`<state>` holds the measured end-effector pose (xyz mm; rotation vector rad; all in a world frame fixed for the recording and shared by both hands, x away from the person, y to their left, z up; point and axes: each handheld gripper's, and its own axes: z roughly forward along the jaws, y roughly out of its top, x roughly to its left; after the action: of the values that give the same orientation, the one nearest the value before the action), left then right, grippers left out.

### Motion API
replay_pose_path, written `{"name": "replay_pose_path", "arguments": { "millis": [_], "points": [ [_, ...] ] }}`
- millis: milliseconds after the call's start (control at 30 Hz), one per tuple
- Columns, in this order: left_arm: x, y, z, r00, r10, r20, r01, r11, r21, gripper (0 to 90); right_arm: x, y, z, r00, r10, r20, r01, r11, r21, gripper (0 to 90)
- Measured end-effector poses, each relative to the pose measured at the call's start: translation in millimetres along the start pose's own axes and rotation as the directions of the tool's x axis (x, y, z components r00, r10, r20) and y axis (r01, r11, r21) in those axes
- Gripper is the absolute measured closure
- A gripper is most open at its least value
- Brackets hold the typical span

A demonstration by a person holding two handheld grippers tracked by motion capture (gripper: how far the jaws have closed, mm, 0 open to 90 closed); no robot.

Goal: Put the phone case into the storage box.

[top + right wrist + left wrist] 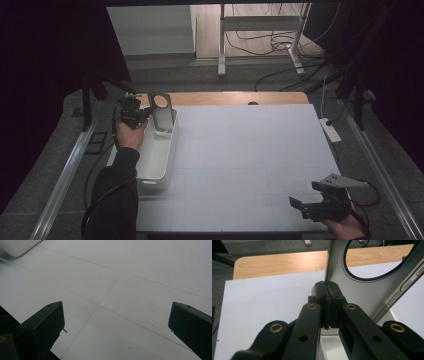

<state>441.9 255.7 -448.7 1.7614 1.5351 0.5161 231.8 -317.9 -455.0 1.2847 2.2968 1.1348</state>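
I am holding my left gripper (141, 114) at the far end of the white bin (159, 165) on the bench (250, 155), its fingers (329, 300) clamping together on the edge of the grey case (162, 113), which is standing upright in the bin. My right gripper (306, 194) is hovering over the bench's near right corner, fingers (47, 322) spread wide apart and holding nothing.

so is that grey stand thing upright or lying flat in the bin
Upright. The grey stand rises from the far end of the white bin, ring hole at top, with the left gripper jaws shut on its edge.
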Motion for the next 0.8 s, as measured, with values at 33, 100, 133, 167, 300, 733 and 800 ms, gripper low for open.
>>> {"name": "replay_pose_path", "arguments": {
  "millis": [33,100,133,167,300,733,800],
  "points": [
    [-0.2,-0.6,0.9,1.0000,-0.003,0.000,0.003,1.0000,-0.001,88.9,0.0,0.0,0.1,1.0000,0.000,0.000,0.000,1.000,0.001,0.7],
    [-0.4,-2.0,2.7,1.0000,-0.002,-0.001,0.002,1.0000,0.001,88.9,0.0,0.0,0.1,1.0000,0.000,0.000,0.000,1.000,0.002,0.7],
    [-0.5,-2.4,3.3,1.0000,-0.001,-0.001,0.001,1.0000,0.003,88.9,-0.1,0.0,0.1,1.0000,0.000,0.000,0.000,1.000,0.002,0.7],
    [-0.5,-2.7,4.0,1.0000,-0.001,-0.001,0.001,1.0000,0.003,88.9,-0.1,0.0,0.2,1.0000,0.000,-0.001,0.000,1.000,0.002,0.7],
    [-0.4,-3.3,5.3,1.0000,0.008,0.000,-0.008,1.0000,0.001,88.4,-0.1,0.1,0.3,1.0000,0.000,-0.002,0.000,1.000,0.004,0.7],
    [2.2,-0.6,-1.4,0.9989,0.010,0.047,-0.009,0.9997,-0.022,80.3,0.3,0.2,0.7,1.0000,-0.003,-0.004,0.003,1.000,0.008,1.0],
    [2.5,0.1,-3.0,0.9985,0.015,0.052,-0.014,0.9997,-0.022,77.9,0.5,0.3,0.7,1.0000,-0.004,-0.004,0.004,1.000,0.009,1.0]
  ]
}}
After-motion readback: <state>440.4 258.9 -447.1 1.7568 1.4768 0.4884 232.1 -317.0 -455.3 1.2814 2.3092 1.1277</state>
